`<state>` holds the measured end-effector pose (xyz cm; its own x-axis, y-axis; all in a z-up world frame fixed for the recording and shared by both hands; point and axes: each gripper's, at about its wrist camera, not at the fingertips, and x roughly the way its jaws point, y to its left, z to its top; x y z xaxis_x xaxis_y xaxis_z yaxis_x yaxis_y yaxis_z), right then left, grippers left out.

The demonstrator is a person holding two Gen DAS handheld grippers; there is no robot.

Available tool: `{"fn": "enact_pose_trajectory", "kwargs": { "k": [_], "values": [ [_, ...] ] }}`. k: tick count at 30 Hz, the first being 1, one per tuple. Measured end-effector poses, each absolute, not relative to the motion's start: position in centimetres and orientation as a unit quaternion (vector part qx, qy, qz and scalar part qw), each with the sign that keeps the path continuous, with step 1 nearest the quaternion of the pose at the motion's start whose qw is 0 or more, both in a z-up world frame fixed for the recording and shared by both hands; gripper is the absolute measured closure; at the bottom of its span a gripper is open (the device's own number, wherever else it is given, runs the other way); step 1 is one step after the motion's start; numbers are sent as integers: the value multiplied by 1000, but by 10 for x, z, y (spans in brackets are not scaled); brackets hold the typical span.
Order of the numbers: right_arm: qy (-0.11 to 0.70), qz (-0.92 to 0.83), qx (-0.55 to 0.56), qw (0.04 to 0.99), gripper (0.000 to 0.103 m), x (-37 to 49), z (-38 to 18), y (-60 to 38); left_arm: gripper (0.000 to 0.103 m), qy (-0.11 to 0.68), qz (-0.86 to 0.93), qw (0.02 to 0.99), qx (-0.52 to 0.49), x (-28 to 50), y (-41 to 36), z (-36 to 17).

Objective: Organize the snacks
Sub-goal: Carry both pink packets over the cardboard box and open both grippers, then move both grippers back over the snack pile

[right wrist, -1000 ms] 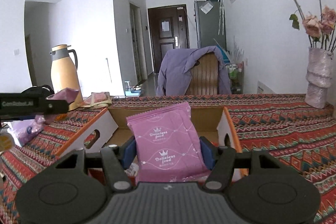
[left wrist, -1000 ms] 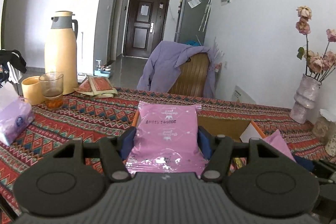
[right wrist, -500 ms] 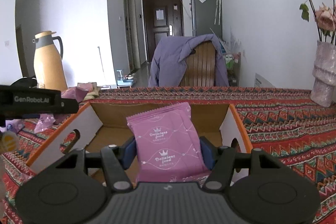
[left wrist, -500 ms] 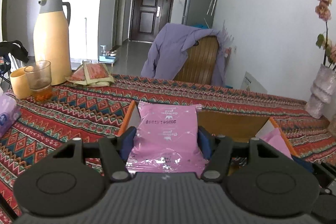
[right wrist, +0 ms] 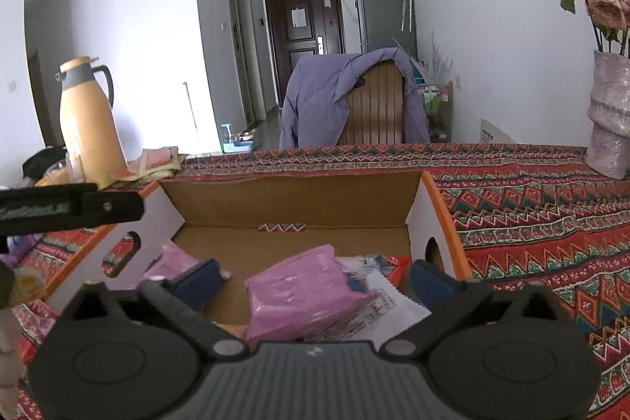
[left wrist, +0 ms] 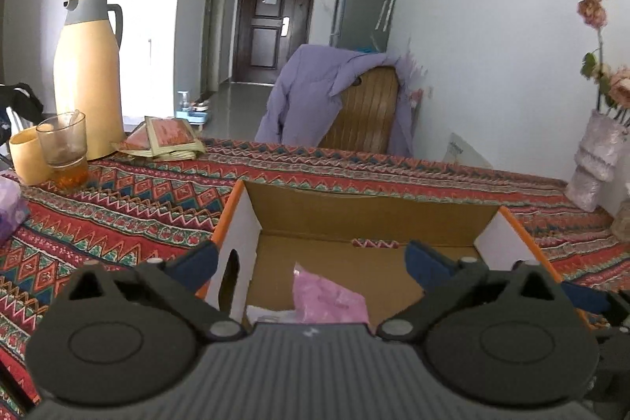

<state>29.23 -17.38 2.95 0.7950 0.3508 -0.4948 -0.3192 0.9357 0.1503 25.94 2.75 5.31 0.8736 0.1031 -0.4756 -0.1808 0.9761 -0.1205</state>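
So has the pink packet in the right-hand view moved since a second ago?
Yes. The right gripper's jaws have just been opening, and the pink packet has dropped from upright between them into the cardboard box, lying tilted.

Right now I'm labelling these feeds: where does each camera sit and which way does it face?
Left wrist: on the left claw, jaws open, looking into the box at a pink packet.
Right wrist: on the right claw, jaws open over another pink packet; the left claw shows at left.
Both share the box, jug and chair.
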Motion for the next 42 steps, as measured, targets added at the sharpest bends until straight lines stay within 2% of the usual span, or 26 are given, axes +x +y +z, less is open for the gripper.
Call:
{"fn": "enact_pose_trajectory", "kwargs": {
  "k": [14,24,33,42],
  "values": [
    [246,168,20,954,0,252,44,-190,0,204,67,973,-84,211,28,73],
    [208,178,10,962,0,188,57,-208,0,180,42,979,-83,149,27,81],
    [185,194,13,963,0,133,62,-224,0,164,32,982,-86,89,30,72],
    [199,203,22,959,0,97,45,-232,0,178,42,980,-83,45,36,46]
  ]
}}
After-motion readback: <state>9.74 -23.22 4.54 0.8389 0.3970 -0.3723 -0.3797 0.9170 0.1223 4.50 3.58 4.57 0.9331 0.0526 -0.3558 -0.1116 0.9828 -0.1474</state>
